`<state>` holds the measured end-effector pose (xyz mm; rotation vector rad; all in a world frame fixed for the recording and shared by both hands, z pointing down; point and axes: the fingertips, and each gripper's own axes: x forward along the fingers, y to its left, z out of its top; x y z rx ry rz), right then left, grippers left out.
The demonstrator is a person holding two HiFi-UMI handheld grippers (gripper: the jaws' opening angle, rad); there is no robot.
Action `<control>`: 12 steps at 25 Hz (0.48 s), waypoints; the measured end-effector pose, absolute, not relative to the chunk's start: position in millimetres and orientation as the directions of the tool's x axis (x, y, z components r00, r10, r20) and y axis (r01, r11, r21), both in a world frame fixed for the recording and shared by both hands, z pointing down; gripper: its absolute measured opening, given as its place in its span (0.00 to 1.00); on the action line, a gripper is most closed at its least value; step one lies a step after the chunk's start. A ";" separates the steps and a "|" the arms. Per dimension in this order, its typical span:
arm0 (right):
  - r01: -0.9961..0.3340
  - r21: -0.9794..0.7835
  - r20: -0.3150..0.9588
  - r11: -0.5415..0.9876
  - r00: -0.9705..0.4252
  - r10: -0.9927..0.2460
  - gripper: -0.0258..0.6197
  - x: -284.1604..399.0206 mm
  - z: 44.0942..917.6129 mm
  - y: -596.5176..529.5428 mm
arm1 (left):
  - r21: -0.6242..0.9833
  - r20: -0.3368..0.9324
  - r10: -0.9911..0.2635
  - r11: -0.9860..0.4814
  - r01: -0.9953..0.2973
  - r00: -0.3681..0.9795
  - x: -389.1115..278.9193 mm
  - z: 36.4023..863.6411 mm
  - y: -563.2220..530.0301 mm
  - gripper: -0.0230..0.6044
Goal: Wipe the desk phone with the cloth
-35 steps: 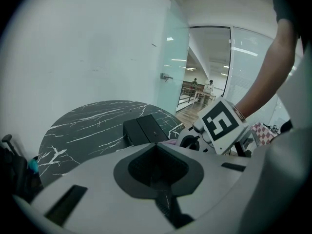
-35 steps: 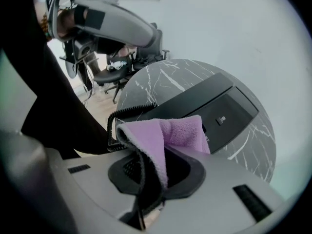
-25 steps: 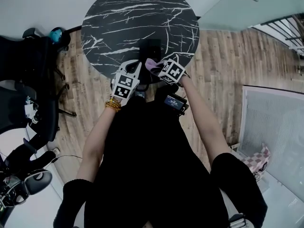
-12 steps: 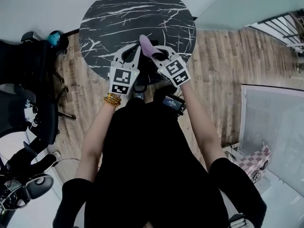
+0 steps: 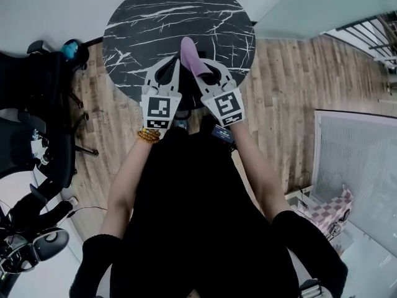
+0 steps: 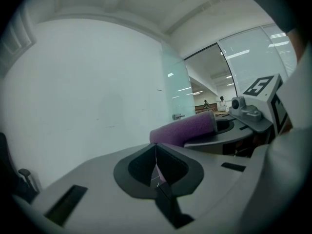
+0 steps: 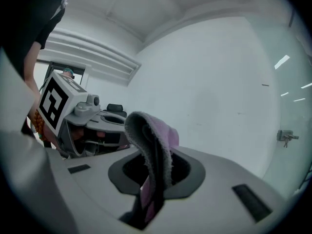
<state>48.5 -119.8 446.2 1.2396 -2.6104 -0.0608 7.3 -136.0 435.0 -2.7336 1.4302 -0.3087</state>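
Item: right gripper (image 5: 200,73), jaws clamped on a fold of the purple cloth (image 5: 189,53); we see the free end standing up past the tips, over the round black marbled table (image 5: 180,11)

Item: left gripper (image 5: 177,64), jaws pressed together and, as far as we see, holding nothing, just beside the right one

Item: desk phone, which we cannot make out in any view; we judge it hidden under the two grippers at the near edge of the table

Risks, in our judgement:
- the cloth is pinched by a narrow fold and may slip out under a firm wipe
- the grippers are close enough to knock together
- a descent onto an unseen phone may dislodge its handset

Writing: we read none; each marker cube (image 5: 160,109) bears only black-and-white square patterns, no brand or label
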 end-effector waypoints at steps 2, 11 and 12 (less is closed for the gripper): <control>-0.772 0.132 0.187 0.622 -0.596 -0.780 0.13 49.9 444.7 -116.7 | -0.130 0.150 -0.823 -0.566 -0.814 0.548 7.2 436.1 -132.3 0.06; -0.776 0.057 0.178 0.628 -0.611 -0.771 0.13 51.0 458.6 -105.7 | -0.132 0.161 -0.814 -0.578 -0.806 0.558 13.1 442.8 -123.8 0.06; -0.777 0.058 0.179 0.627 -0.610 -0.772 0.13 51.7 459.1 -105.4 | -0.131 0.162 -0.813 -0.580 -0.804 0.560 13.8 443.4 -123.4 0.06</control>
